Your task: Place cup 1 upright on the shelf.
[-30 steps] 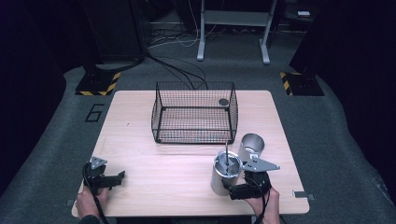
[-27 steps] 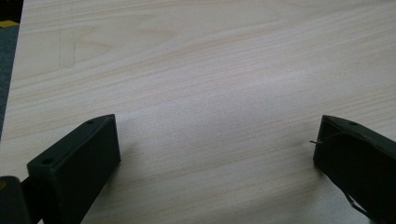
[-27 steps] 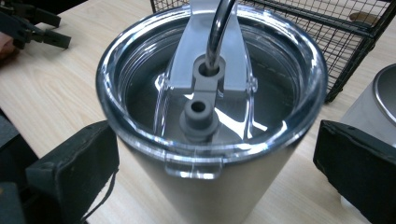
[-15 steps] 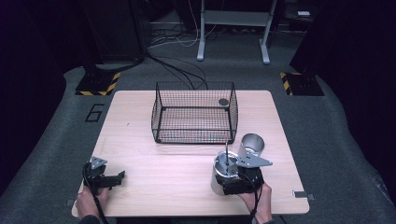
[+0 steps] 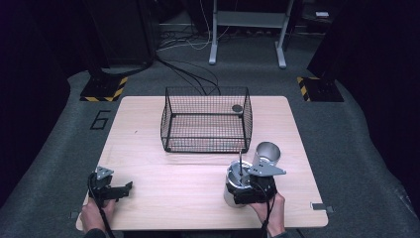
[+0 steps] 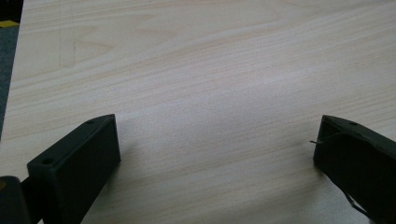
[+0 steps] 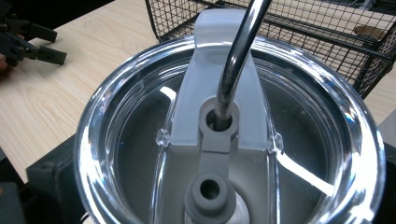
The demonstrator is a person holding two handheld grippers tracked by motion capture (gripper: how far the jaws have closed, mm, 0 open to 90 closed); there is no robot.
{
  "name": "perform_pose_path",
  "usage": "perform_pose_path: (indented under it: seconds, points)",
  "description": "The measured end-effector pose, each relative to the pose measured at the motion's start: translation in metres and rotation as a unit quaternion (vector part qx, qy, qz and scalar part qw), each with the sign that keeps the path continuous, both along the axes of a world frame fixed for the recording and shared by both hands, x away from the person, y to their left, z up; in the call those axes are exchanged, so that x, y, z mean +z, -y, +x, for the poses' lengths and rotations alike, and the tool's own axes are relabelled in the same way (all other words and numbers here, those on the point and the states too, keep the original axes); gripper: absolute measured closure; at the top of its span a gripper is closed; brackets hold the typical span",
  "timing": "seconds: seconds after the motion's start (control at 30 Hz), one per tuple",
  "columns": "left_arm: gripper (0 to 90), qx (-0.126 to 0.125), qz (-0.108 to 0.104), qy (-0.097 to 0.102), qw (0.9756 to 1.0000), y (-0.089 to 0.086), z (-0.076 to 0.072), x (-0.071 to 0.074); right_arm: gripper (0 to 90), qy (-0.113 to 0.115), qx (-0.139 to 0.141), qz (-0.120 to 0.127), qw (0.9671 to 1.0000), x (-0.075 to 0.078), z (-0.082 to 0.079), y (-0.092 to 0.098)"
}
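Steel and clear plastic make up the tumbler (image 5: 236, 184), which stands upright on the pale wooden surface (image 5: 173, 173) at about five o'clock, near the front edge. Its transparent lid (image 7: 224, 140) carries a grey slider across the middle, and a bent metal straw (image 7: 236, 60) rises through the slider's hole toward twelve o'clock. The right gripper (image 5: 253, 191) sits against the tumbler from the six o'clock side; in the right gripper view the black fingers (image 7: 51, 172) flank the cup on both sides, but whether they press on its wall cannot be told. The person's right hand (image 5: 270, 210) holds that gripper from below.

Just beside the tumbler, at its one o'clock, a second metal cup (image 5: 266, 154) leans tilted with its open mouth facing up and away. Farther toward twelve o'clock, a black wire basket (image 5: 205, 120) stands at the middle of the surface, with a small dark round object (image 5: 237, 108) in its far right corner.

Well apart, at seven o'clock, the left gripper (image 5: 111, 191) rests low over bare wood in the left hand (image 5: 91, 215). Its fingers (image 6: 74, 163) stand wide open with nothing between them.
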State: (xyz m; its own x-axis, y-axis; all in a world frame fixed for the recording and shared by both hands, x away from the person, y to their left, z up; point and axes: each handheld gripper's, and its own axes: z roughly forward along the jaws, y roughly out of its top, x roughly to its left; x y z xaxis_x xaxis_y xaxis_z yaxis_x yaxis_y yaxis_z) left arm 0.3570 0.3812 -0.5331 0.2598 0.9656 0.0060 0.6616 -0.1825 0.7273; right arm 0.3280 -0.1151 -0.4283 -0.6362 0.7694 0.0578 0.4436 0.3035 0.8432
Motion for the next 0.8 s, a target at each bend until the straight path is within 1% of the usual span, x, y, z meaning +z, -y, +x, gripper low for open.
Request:
perform_pose_path:
  seconds: [0.07,0.13,0.27,0.4,0.5,0.53,0.63,0.8]
  points:
    - [0.3,0.000,0.000,0.001,1.0000,0.0001,0.0001,-0.0001,0.0,-0.002,-0.004,-0.001,1.0000,0.0000,-0.0003,-0.0009]
    - [0.3,0.000,0.000,0.000,1.0000,0.0000,0.0001,0.0000,1.1,0.003,-0.003,0.000,1.0000,-0.0001,-0.0003,-0.0015]
    - [0.3,0.000,0.000,0.000,1.0000,0.0000,0.0000,0.0000,2.2,0.015,-0.008,-0.007,0.9998,0.0010,-0.0033,-0.0029]
    - [0.3,0.000,0.000,0.001,1.0000,0.0000,0.0001,0.0000,2.9,0.022,-0.019,-0.010,0.9995,0.0015,-0.0048,-0.0056]
    - [0.3,0.000,0.000,0.001,1.0000,0.0000,0.0001,-0.0001,3.1,0.024,-0.017,-0.011,0.9995,0.0017,-0.0046,-0.0056]
    - [0.3,-0.001,0.001,-0.003,1.0000,-0.0002,-0.0001,0.0006,3.1,0.024,-0.018,-0.011,0.9995,0.0018,-0.0044,-0.0054]
    - [0.3,0.000,0.000,0.000,1.0000,0.0000,0.0000,0.0001,3.2,0.019,-0.016,-0.012,0.9996,0.0027,-0.0029,-0.0041]
    - [0.3,0.000,0.000,0.000,1.0000,0.0001,0.0001,0.0000,3.2,0.021,-0.018,-0.016,0.9995,0.0039,-0.0020,-0.0036]
